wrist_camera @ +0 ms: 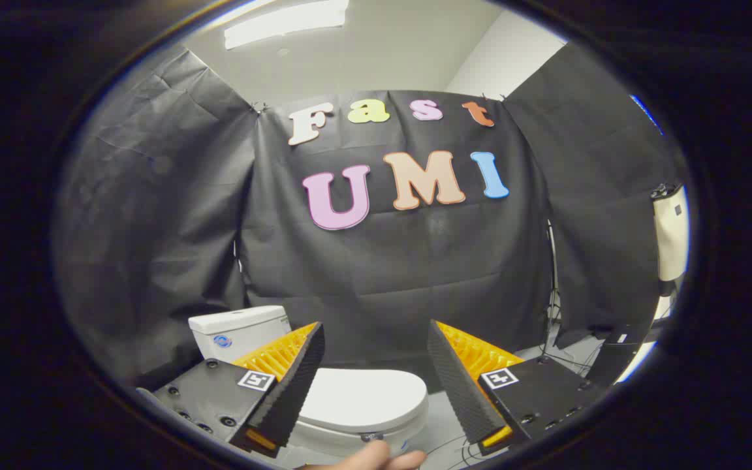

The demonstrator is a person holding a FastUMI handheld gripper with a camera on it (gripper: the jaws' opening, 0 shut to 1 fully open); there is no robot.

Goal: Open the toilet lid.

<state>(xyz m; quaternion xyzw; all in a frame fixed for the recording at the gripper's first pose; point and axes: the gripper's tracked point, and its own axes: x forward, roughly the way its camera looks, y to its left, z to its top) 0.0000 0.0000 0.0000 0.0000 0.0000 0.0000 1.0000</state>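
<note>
Nothing done yet: my hand-held gripper [376, 339] is wide open and empty, toilet lid [360, 398] still down at 6 o'clock between the fingers.

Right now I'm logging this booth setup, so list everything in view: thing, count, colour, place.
toilet lid: one, white, closed flat on the bowl, between and below the fingers.
toilet tank: one, white, behind the lid, beyond the left-hand finger.
black cloth: several panels, black, hanging behind the toilet as the booth wall.
ceiling light: one, white, overhead.
cables: a few, dark, on the floor beside the cloth.
hand: one, fingers showing just below the lid's front edge.
gripper: one, black and orange, fingers wide open, touching nothing.
</note>
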